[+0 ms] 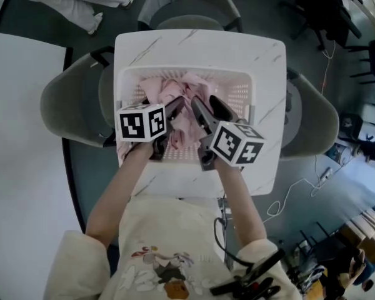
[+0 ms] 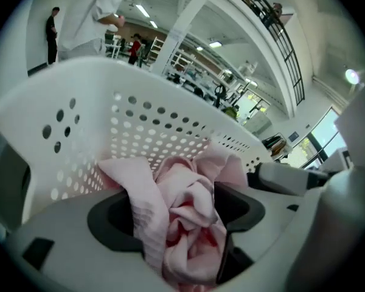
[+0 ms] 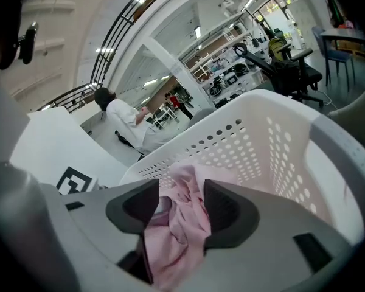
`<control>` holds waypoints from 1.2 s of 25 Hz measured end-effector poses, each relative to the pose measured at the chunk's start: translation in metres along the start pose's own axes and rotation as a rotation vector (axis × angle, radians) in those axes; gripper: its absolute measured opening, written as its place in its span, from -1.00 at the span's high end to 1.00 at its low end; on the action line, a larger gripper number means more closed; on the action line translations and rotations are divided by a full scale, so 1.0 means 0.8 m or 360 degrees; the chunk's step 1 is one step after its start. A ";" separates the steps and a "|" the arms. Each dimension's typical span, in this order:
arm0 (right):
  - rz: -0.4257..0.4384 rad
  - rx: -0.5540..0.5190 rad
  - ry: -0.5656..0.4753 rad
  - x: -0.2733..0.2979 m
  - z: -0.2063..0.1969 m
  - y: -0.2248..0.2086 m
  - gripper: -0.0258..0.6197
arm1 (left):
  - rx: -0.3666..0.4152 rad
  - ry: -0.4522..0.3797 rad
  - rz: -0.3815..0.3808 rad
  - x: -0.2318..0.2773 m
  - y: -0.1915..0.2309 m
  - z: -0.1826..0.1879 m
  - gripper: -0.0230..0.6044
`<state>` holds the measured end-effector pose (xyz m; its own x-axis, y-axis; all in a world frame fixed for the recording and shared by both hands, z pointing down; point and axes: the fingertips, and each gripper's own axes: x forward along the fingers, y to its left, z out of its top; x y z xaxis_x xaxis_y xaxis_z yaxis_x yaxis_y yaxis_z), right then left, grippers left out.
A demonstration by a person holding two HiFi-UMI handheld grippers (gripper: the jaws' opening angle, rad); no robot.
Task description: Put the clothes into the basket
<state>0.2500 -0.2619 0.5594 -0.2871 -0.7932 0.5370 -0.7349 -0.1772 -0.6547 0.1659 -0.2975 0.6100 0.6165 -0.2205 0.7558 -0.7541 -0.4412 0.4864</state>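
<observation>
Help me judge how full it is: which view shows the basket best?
The head view: it shows most of the basket on the table, pink clothes inside. Both gripper views show only its perforated wall behind the clothes.

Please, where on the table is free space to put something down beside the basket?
Bare table lies beyond the basket, along its right side and its near side. Inside is crowded: pink clothes, left gripper, right gripper.

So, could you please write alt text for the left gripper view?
The left gripper, jaws wide apart, has a bunched pink cloth between them, inside a white basket with holes. Behind it, a bright hall with a few people far off.
</observation>
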 end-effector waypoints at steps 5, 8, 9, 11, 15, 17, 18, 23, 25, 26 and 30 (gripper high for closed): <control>0.0038 0.0057 -0.0025 -0.011 0.005 0.002 0.21 | -0.0049 -0.0202 -0.0116 -0.057 -0.041 0.031 -0.20; 0.0071 0.0053 -0.0056 -0.019 0.014 0.013 0.21 | -0.0019 -0.0247 -0.0178 -0.083 -0.064 0.031 -0.20; 0.0082 0.0047 -0.0064 -0.021 0.017 0.017 0.21 | -0.0011 -0.0254 -0.0184 -0.090 -0.068 0.029 -0.20; 0.0105 0.0040 -0.0065 -0.026 0.018 0.025 0.21 | -0.0004 -0.0261 -0.0187 -0.100 -0.072 0.025 -0.20; 0.0132 0.0015 -0.0059 -0.036 0.015 0.040 0.21 | 0.0003 -0.0269 -0.0195 -0.112 -0.074 0.019 -0.20; 0.0142 0.0022 -0.0067 -0.043 0.013 0.045 0.21 | 0.0029 -0.0280 -0.0200 -0.117 -0.079 0.016 -0.20; 0.0145 0.0028 -0.0074 -0.046 0.012 0.047 0.21 | 0.0052 -0.0286 -0.0201 -0.120 -0.082 0.014 -0.20; 0.0150 0.0040 -0.0076 -0.070 -0.004 0.057 0.21 | 0.0159 -0.0306 -0.0232 -0.141 -0.103 0.001 -0.20; 0.0149 0.0027 -0.0080 -0.079 -0.009 0.063 0.21 | 0.0203 -0.0316 -0.0226 -0.151 -0.105 -0.004 -0.20; 0.0153 0.0023 -0.0090 -0.084 -0.009 0.068 0.21 | 0.0230 -0.0322 -0.0214 -0.156 -0.105 -0.006 -0.20; 0.0173 0.0045 -0.0138 -0.102 -0.012 0.083 0.21 | 0.0388 -0.0342 -0.0139 -0.181 -0.107 -0.016 -0.20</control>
<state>0.2190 -0.2031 0.4772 -0.3092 -0.8556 0.4151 -0.6844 -0.1029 -0.7218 0.1387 -0.2167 0.4647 0.7296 -0.3397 0.5935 -0.6360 -0.6560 0.4064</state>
